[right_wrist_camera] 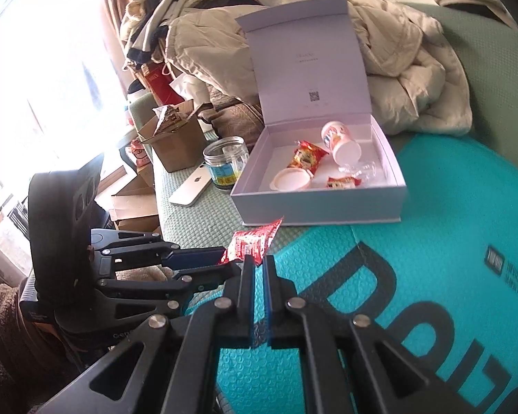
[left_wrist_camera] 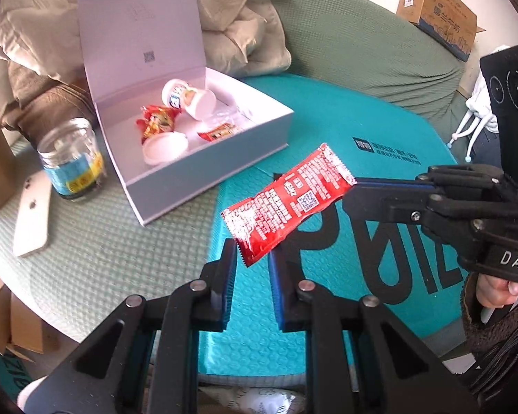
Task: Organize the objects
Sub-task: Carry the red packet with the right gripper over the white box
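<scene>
Pale green quilted bedding formed the work surface, partly overlaid by a teal bubble mailer printed with large dark lettering, with rumpled beige blankets heaped behind. On the bedding stood a white box with its hinged lid raised upright; inside lay a white cup on its side, a round white lid, a red-and-yellow snack wrapper and a smaller red packet. Just beside the box on its left stood a clear jar with a blue label, and near the jar lay a white phone, face down. Cardboard boxes sat at the bedding's far edge in the right wrist view. The red sachet was held in the air above the mailer, in front of the box and apart from it. The right gripper entered from the right of the left wrist view, its jaws pressed onto the sachet's upper right end; in its own view the narrow gap between the fingers held the packet's crimped edge. The left gripper had its jaws spread, one finger on either side of the sachet's lower left corner, with a visible gap on each side, so that the fingers did not appear to touch it. Part of a hand gripped the right gripper's handle
</scene>
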Available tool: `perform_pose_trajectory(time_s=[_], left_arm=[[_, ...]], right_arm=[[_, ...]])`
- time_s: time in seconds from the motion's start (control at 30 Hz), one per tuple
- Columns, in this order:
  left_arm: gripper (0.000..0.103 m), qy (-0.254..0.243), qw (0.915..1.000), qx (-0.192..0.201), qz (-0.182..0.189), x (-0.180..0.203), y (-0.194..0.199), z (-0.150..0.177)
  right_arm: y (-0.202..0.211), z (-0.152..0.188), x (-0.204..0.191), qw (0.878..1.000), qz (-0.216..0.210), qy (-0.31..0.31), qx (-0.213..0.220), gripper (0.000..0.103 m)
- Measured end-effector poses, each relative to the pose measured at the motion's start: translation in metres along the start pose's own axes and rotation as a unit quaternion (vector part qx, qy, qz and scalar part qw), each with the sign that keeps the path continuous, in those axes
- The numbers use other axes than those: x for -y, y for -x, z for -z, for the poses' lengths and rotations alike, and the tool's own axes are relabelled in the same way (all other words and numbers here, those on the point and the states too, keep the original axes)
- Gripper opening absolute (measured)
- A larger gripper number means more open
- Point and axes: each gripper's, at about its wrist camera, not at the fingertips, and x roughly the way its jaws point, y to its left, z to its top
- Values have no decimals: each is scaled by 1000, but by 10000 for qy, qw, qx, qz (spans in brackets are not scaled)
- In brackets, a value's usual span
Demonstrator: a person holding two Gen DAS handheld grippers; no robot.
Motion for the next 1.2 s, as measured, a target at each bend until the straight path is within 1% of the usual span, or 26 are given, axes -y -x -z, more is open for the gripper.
perform_pose_trajectory(time_s=[0.33,0.57,0.73,0.9,1.03,1.13,1.2], left_arm=[[17,47,9991,227,-360,-20,21,-29],[17,-34,9979,322,-559,-31,23,-54],[17,-89,9978,277,-599,-37,14,-70],[17,-151,9983,198,-522,-45,-3,-88],[17,-190,9987,146,-440,-52,-19,-100],[17,-372,9976,158,-561,-55,-29,-111],[17,-411,9978,94,-511,-60,-39,-118]], right_arm=[[-4,-42,-13,9980,-235,518,259,4],[-13,-68,-6,9967,-215,688,378,4],[-22,-80,5,9967,-134,710,373,4],[-35,-92,18,9970,-16,689,361,4],[-51,-100,30,9977,51,604,288,4],[-66,-103,41,9984,43,513,233,4],[-78,-105,47,9987,71,488,158,4]])
